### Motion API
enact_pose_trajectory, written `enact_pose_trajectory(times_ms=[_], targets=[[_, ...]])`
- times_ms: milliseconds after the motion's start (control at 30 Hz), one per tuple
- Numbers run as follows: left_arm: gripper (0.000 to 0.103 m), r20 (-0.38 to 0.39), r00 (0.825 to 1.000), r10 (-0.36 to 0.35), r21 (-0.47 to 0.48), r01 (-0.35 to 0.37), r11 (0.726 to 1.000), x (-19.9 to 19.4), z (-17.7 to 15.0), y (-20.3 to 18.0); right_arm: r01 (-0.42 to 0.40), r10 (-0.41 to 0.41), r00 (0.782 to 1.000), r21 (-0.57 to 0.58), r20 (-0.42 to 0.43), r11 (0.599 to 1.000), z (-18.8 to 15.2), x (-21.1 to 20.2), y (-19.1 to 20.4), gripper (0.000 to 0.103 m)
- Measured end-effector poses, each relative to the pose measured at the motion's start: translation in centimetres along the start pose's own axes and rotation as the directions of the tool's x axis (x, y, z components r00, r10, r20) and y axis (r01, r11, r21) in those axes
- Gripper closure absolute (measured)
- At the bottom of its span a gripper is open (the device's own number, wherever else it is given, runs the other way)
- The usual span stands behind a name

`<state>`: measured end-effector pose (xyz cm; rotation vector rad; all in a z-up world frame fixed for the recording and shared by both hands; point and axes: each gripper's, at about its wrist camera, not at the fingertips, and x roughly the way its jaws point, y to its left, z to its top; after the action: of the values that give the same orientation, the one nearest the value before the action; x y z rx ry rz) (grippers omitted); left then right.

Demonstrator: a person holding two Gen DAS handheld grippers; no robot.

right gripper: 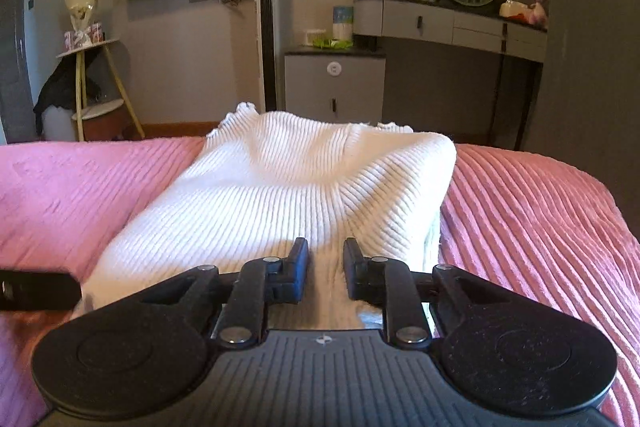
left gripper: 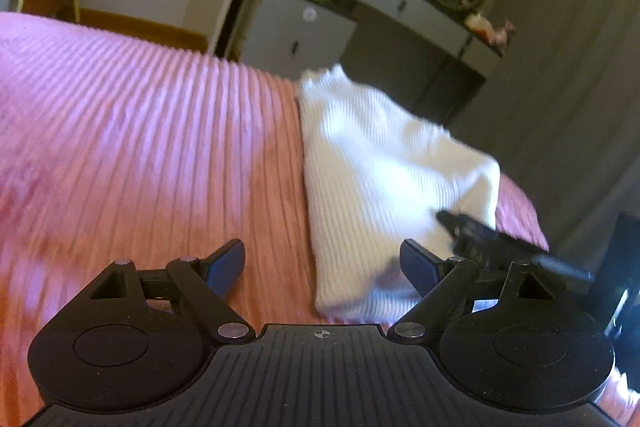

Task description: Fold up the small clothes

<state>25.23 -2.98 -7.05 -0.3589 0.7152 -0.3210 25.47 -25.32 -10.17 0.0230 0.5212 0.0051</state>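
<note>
Now the left gripper (left gripper: 322,267) hangs wide open over the pink bedspread (left gripper: 140,131), holding nothing, just left of the top (left gripper: 384,163). This white ribbed top lies on the bed, long axis running away from both cameras, frilled edge at the far end. The right gripper (right gripper: 326,267) has narrowed on a near-edge ridge. Judging by this, lift the pinch evenly and carry it straight along that axis, keeping the edges square.

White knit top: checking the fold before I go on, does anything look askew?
Yes. The white knit top bulges up on the pink bedspread, with its far right corner humped, not flat. The right tool is pinching its near edge.
</note>
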Motion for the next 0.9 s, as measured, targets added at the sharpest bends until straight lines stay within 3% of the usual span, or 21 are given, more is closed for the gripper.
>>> enact_pose_trajectory(times_ms=[100,167,200,233,300,400,500,633,700,800,900], targets=[[0.007,0.011,1.000,0.005,0.002,-0.005,1.000,0.2,0.9,0.0,-0.070,0.070,0.998,0.127,0.005,0.989,1.4,-2.2,-1.7,0.077],[0.007,-0.012,1.000,-0.005,0.003,0.005,1.000,0.9,1.4,-0.1,-0.078,0.069,0.996,0.194,0.055,0.978,1.9,-3.9,-3.0,0.057],[0.007,-0.024,1.000,-0.016,-0.003,0.016,1.000,1.2,1.6,-0.1,-0.061,0.049,0.997,0.208,0.060,0.976,2.1,-4.4,-3.6,0.052],[0.007,-0.034,0.999,-0.031,-0.015,0.030,0.999,1.6,1.7,0.0,-0.050,0.040,0.998,0.217,0.049,0.975,2.3,-4.4,-4.1,0.046],[0.007,-0.051,0.996,-0.072,-0.046,0.070,0.997,2.4,2.0,0.2,-0.058,0.065,0.998,0.246,-0.019,0.968,2.7,-3.2,-5.3,0.043],[0.007,-0.090,0.986,-0.137,-0.070,0.131,0.989,4.5,2.9,0.4,-0.090,0.118,0.990,0.285,-0.082,0.954,2.8,-0.6,-6.8,0.043],[0.008,-0.139,0.977,-0.161,-0.111,0.147,0.983,7.2,3.8,1.1,-0.126,0.187,0.971,0.344,-0.150,0.931,2.9,2.5,-8.5,0.043],[0.016,-0.159,0.957,-0.242,-0.202,0.208,0.957,10.2,4.4,2.5,-0.197,0.323,0.928,0.493,-0.186,0.847,2.4,5.1,-11.1,0.032],[0.025,-0.158,0.950,-0.268,-0.229,0.229,0.946,11.4,4.7,2.9,-0.237,0.382,0.908,0.536,-0.175,0.810,2.2,6.1,-12.1,0.032],[0.033,-0.157,0.946,-0.284,-0.218,0.247,0.944,12.9,5.1,2.6,-0.274,0.424,0.894,0.566,-0.149,0.777,2.0,7.0,-12.6,0.041],[0.041,-0.147,0.951,-0.272,-0.203,0.240,0.949,13.4,5.1,1.9,-0.276,0.426,0.895,0.588,-0.131,0.761,1.8,7.3,-12.3,0.051]])
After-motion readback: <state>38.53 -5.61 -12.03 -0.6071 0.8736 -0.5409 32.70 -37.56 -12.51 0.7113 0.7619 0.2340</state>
